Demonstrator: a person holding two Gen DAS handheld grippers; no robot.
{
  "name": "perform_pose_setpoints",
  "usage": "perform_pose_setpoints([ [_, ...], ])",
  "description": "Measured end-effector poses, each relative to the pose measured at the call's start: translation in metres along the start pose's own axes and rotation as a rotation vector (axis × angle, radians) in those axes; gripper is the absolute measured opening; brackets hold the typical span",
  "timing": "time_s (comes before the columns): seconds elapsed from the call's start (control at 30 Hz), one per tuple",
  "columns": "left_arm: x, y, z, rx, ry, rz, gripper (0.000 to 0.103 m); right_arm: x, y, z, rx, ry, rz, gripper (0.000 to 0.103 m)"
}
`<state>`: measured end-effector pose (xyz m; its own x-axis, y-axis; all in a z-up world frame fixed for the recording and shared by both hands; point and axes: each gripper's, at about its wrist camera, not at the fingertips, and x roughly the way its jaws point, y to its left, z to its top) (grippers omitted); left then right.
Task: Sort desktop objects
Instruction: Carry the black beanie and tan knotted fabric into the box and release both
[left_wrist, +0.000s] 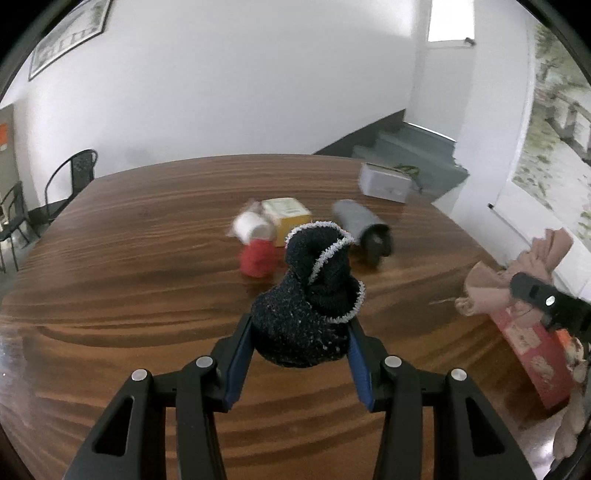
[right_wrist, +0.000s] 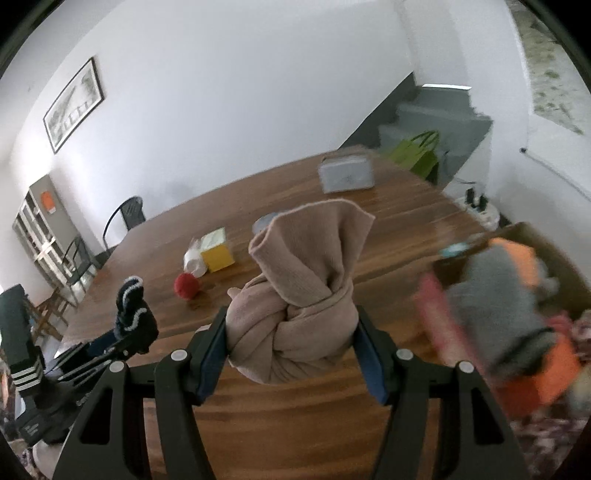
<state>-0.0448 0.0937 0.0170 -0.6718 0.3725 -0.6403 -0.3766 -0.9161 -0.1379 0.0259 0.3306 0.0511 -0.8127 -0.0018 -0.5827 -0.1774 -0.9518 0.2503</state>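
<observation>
Clearly my left gripper (left_wrist: 301, 347) pinches a dark sock bundle (left_wrist: 308, 295) above the table (left_wrist: 147, 258); my right gripper (right_wrist: 291, 354) clamps a knotted beige sock (right_wrist: 299, 306). Both look soft, light and squashy, best held at the fat middle.

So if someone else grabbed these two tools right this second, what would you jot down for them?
Left hand-held gripper: shut on a dark rolled sock, held above the table.
Right hand-held gripper: shut on a beige knotted sock.
Box of clothes sits at the right; some items are already in it.
Left on the table: red ball, grey-black roll, white roll, yellow box, grey box.
</observation>
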Motion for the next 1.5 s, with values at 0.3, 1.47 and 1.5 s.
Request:
perform_pose_setpoints([
  [0.3, -0.008, -0.073, 0.0, 0.088, 0.009, -0.09, 0.049, -0.069, -0.106, 0.01, 0.131, -0.089, -0.171, 0.067],
  [1.47, -0.016, -0.194, 0.0, 0.231, 0.044, -0.246, 0.049, -0.023, -0.208, 0.02, 0.187, 0.159, -0.18, 0.07],
  [1.5, -0.016, -0.196, 0.0, 0.234, 0.045, -0.248, 0.049, -0.022, -0.21, 0.019, 0.189, 0.163, -0.176, 0.07],
])
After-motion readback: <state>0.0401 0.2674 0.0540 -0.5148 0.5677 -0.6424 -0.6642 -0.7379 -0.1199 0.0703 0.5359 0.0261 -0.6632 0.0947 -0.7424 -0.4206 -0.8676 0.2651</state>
